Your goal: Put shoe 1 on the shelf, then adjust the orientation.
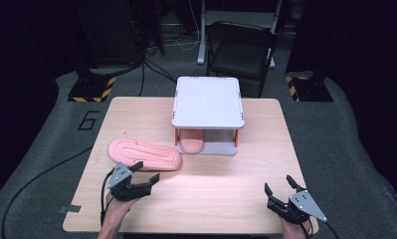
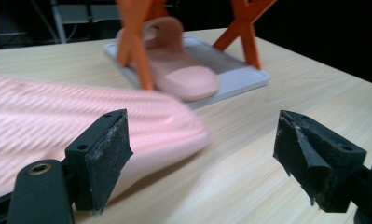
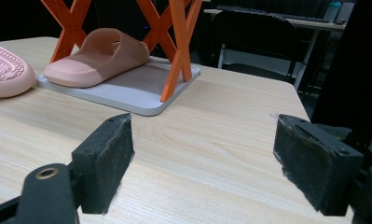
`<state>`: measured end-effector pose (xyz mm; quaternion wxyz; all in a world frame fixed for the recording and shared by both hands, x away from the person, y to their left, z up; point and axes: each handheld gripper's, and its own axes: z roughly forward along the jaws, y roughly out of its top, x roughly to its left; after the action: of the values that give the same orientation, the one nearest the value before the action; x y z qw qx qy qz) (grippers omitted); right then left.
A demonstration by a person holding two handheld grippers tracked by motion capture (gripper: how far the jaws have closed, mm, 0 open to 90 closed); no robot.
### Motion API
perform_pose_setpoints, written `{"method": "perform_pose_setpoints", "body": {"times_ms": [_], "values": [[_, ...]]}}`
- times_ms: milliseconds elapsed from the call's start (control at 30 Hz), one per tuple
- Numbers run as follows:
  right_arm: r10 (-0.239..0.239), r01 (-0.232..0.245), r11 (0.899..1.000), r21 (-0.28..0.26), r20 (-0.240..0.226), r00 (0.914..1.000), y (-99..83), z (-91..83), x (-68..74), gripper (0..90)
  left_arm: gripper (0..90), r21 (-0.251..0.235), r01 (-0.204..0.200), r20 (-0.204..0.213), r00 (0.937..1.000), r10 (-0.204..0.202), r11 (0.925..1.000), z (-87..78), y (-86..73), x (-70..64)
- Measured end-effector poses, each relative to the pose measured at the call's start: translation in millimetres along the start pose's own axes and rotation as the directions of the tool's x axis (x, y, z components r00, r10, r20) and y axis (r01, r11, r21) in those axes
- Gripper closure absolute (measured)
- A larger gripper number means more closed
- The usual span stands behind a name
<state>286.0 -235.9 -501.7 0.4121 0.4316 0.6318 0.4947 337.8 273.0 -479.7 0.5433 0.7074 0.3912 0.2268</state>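
Loose slipper (image 1: 144,154): pink, sole up, flat on the table (image 1: 221,194), left of the rack and just ahead of the left gripper.
Left gripper (image 1: 145,171): jaws spread wide, nothing between them; one jaw close beside the slipper's edge (image 2: 127,140), contact cannot be confirmed.
Right gripper (image 1: 280,186): jaws wide apart, holding nothing, over bare table near the front right edge, well apart from both slippers.
Second slipper (image 1: 191,142): upright on the lower shelf of the rack (image 1: 208,102).
Rack legs (image 3: 179,51): orange, crossed.

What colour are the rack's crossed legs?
Orange; the rack's crossed legs show best in the right gripper view.
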Motion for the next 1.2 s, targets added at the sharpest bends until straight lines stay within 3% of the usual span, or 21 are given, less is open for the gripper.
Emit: {"method": "perform_pose_setpoints", "body": {"times_ms": [133, 200, 267, 333, 567, 667, 767, 1067, 1133, 1200], "values": [[0.004, -0.004, 1.000, 0.001, -0.007, 1.0000, 0.2, 0.0, 0.1, 17.9, 18.9, -0.009, 0.015, -0.064, 0.9978, -0.015, 0.9998, -23.0, -9.5, 11.8], [0.008, -0.008, 1.000, -0.004, -0.015, 0.9999, 0.5, 0.3, 0.4, 17.2, 18.9, -0.025, 0.055, -0.096, 0.9937, -0.057, 0.9982, -34.5, -15.2, 18.3], [0.009, -0.009, 1.000, -0.005, -0.016, 0.9998, 0.4, 0.3, 0.5, 17.0, 19.4, -0.036, 0.071, -0.109, 0.9913, -0.075, 0.9968, -37.3, -17.5, 20.5], [0.020, -0.020, 1.000, -0.012, -0.021, 0.9996, 0.3, 1.1, 0.5, 16.1, 19.5, -0.044, 0.108, -0.133, 0.9846, -0.113, 0.9932, -45.0, -23.1, 25.7], [0.035, -0.035, 0.999, -0.013, -0.030, 0.9989, 1.0, 3.8, 1.4, 16.1, 21.1, -0.033, 0.128, -0.168, 0.9771, -0.131, 0.9913, -52.9, -32.7, 27.0], [0.034, -0.034, 0.999, -0.009, -0.036, 0.9988, 0.1, 4.1, 1.5, 16.1, 21.7, -0.030, 0.123, -0.187, 0.9741, -0.127, 0.9919, -53.0, -33.4, 27.4], [0.035, -0.035, 0.999, -0.013, -0.032, 0.9989, 0.6, 3.7, 0.7, 16.1, 22.0, -0.043, 0.145, -0.212, 0.9654, -0.151, 0.9885, -51.7, -29.8, 31.9], [0.040, -0.040, 0.999, -0.009, -0.027, 0.9988, 0.3, 3.6, 0.8, 16.7, 24.6, -0.073, 0.123, -0.235, 0.9623, -0.136, 0.9898, -34.0, 1.3, 39.1], [0.038, -0.039, 0.999, -0.008, -0.027, 0.9989, 0.0, 3.9, 0.8, 16.9, 25.6, -0.061, 0.115, -0.219, 0.9677, -0.125, 0.9915, -17.4, 11.8, 42.4], [0.035, -0.035, 0.999, -0.008, -0.027, 0.9990, 0.2, 4.1, 1.0, 17.0, 25.7, -0.023, 0.114, -0.232, 0.9658, -0.116, 0.9932, -5.8, 14.6, 43.7]]}}
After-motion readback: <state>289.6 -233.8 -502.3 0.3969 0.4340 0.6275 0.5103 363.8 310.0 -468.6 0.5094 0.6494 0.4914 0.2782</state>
